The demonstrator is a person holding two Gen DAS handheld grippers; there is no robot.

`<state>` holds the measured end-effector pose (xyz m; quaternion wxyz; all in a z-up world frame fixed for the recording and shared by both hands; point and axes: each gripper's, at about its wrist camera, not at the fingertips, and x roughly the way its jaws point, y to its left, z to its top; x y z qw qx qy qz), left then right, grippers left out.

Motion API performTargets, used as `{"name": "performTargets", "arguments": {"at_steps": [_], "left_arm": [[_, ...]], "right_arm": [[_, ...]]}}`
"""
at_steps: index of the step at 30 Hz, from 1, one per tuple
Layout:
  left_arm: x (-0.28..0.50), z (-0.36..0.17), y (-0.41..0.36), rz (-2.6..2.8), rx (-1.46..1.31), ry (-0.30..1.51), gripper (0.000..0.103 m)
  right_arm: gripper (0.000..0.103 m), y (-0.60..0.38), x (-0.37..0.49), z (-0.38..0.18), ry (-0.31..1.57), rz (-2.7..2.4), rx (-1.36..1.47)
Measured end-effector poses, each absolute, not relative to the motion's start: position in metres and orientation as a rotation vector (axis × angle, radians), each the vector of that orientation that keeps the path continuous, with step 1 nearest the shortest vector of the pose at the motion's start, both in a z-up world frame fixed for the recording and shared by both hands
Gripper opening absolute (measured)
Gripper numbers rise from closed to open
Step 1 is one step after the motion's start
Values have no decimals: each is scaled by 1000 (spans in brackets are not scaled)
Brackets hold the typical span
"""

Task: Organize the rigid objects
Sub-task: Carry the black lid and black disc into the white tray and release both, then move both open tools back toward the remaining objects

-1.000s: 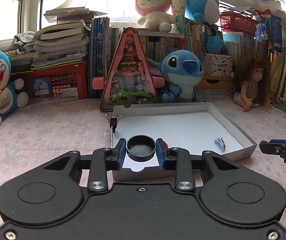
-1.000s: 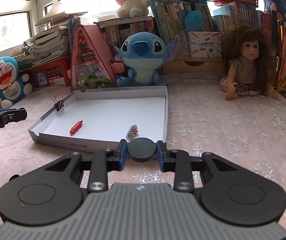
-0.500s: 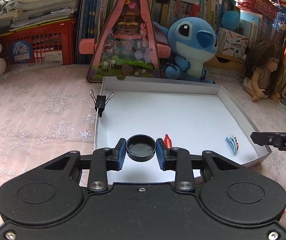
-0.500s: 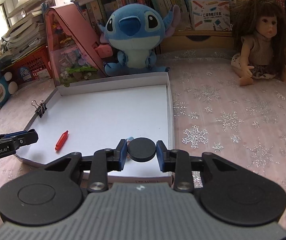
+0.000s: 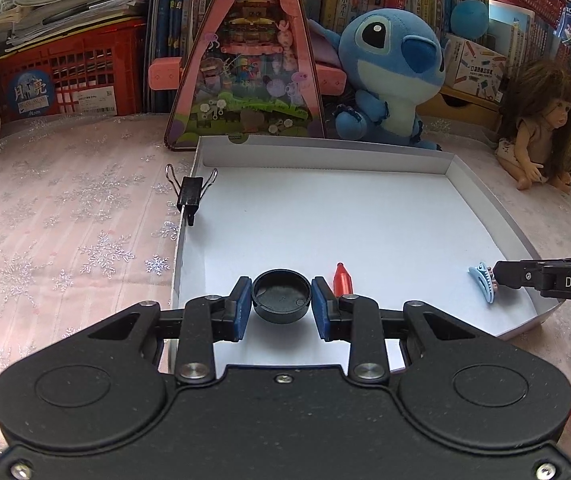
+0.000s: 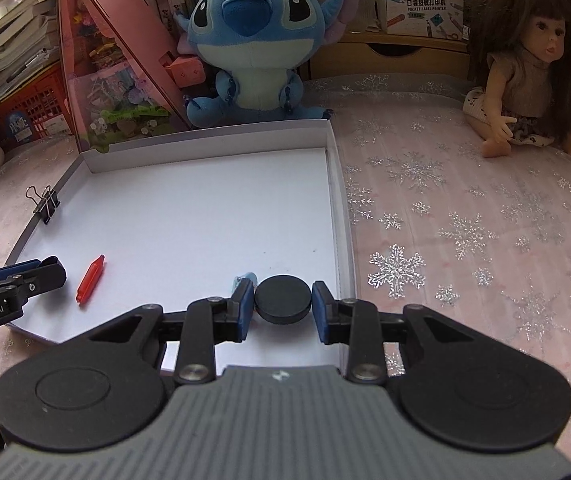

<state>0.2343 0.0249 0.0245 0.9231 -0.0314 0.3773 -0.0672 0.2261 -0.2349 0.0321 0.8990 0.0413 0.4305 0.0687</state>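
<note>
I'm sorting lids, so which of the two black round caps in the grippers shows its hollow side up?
The cap in the left gripper: its rim and recessed inside face up. The cap in the right gripper shows a flat, closed top.

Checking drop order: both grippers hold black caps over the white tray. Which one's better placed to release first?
Left, probably. The left gripper holds its black cap open side up, well inside the white tray. The right gripper holds its black disc close to the tray's right wall, beside the blue hair clip.
</note>
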Motion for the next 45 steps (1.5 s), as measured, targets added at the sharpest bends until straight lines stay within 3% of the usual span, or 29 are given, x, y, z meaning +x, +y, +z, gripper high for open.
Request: {"name": "performTargets", "arguments": {"at_steps": [18, 22, 23, 24, 26, 30, 41, 45], "left_arm": [[236, 17, 23, -126, -41, 774, 30], [235, 17, 23, -129, -37, 770, 30], [235, 18, 24, -127, -39, 769, 31], [234, 20, 25, -121, -41, 761, 31], [231, 23, 27, -110, -44, 750, 42], [221, 31, 31, -122, -52, 728, 47], [168, 49, 36, -171, -26, 642, 73], [147, 51, 35, -183, -14, 622, 76]], "right_arm": [[37, -239, 229, 26, 906, 137, 116], [41, -239, 229, 27, 902, 137, 115], [51, -239, 228, 28, 900, 136, 113], [53, -240, 227, 29, 892, 138, 111], [55, -242, 225, 32, 881, 146, 122], [61, -245, 216, 38, 854, 158, 125], [77, -246, 171, 51, 722, 241, 89], [81, -246, 151, 52, 683, 263, 77]]}}
